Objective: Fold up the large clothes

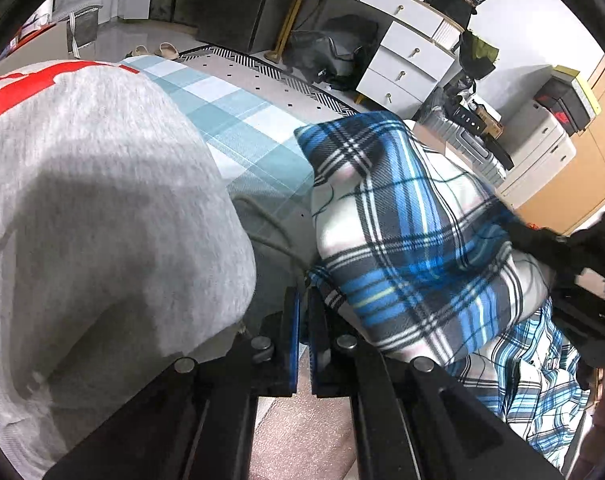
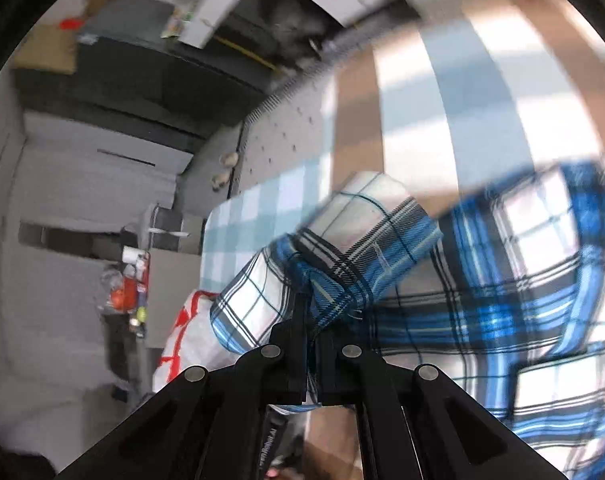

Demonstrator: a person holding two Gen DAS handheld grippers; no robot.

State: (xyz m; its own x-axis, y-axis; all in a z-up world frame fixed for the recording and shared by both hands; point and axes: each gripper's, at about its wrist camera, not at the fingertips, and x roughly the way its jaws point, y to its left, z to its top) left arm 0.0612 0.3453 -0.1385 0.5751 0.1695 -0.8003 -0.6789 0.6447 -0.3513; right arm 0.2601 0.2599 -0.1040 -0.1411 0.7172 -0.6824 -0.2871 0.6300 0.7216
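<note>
Right fingers [image 2: 298, 320] pinch plaid shirt [image 2: 482, 300]; grey sweatshirt [image 1: 102, 208] crowds left.

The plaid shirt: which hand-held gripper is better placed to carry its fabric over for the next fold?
Probably the right. The right hand-held gripper is shut on a fold of the plaid shirt. The left hand-held gripper is shut beside the shirt, next to a gray sweatshirt, apparently with no cloth between its fingers.

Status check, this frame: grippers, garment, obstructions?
Left gripper shut at plaid shirt edge. Right gripper shut on shirt. Grey sweatshirt crowds left.
</note>
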